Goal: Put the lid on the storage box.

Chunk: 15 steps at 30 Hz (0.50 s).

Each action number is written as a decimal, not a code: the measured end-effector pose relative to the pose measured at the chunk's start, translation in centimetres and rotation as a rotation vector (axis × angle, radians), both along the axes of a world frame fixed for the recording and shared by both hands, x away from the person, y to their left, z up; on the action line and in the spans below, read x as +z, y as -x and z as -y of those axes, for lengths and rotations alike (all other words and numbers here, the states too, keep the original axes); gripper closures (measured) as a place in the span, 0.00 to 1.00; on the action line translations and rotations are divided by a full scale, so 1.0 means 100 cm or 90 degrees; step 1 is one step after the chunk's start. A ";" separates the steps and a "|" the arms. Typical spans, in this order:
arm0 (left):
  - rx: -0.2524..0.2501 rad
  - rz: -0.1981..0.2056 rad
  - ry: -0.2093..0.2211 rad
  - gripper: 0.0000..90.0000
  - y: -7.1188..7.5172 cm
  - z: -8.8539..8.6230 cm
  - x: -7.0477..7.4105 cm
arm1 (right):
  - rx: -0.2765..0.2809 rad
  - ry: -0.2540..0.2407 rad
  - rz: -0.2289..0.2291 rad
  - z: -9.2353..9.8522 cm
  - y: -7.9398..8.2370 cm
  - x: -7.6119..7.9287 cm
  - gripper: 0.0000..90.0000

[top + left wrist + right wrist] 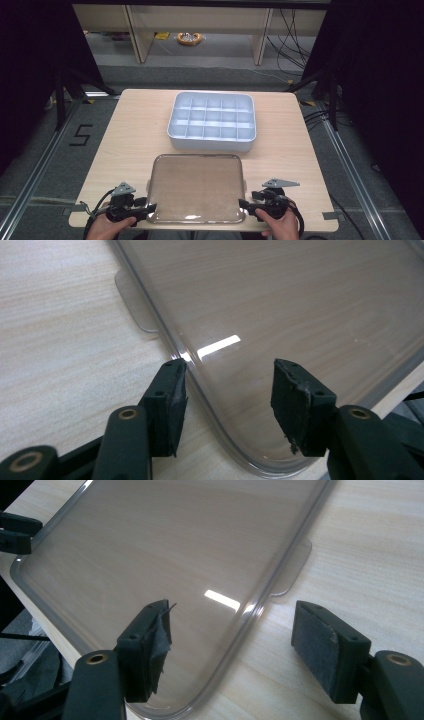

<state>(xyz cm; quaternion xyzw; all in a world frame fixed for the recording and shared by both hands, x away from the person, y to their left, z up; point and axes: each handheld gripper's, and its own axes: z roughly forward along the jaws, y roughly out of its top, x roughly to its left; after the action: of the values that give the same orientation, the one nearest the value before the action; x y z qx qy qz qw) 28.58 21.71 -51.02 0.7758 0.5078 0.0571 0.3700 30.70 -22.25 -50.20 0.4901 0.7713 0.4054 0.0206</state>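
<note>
A clear, smoky plastic lid [197, 187] lies flat on the wooden table [135, 130], close to its front edge. Behind it stands a white box [210, 144] divided into several compartments, all bare. My left gripper [150, 206] is at the lid's front left corner. In the left gripper view the lid [280, 300] runs between the jaws of this gripper [230, 370], one jaw outside the rim and one over the lid, neither pad pressing. My right gripper [242, 204] mirrors it at the front right corner. Its jaws [232, 607] stand wide astride the rim of the lid [165, 545].
A small tab [135, 305] sticks out from the lid's left side and another tab [295, 565] from its right side. Bare wood lies on both sides of the lid and the box. The table's front edge is just behind both hands.
</note>
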 end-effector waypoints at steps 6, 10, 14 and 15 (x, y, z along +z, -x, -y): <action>-0.019 0.003 -0.014 0.53 0.003 0.003 0.000 | -0.037 0.011 -0.014 0.002 -0.004 -0.005 0.40; -0.018 0.003 -0.011 0.54 0.002 0.004 0.000 | -0.040 -0.024 -0.014 0.000 -0.006 -0.009 0.43; -0.026 0.009 -0.010 0.54 0.003 0.005 0.000 | -0.065 -0.040 -0.013 -0.010 -0.002 -0.010 0.38; -0.026 0.009 -0.010 0.54 0.003 0.005 0.000 | -0.065 -0.040 -0.013 -0.010 -0.002 -0.010 0.38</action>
<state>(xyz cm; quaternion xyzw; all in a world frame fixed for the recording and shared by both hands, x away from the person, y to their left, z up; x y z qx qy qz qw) 28.27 21.19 -51.06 0.7888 0.4884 0.0593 0.3685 30.93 -21.24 -51.24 0.5331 0.7327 0.4226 0.0178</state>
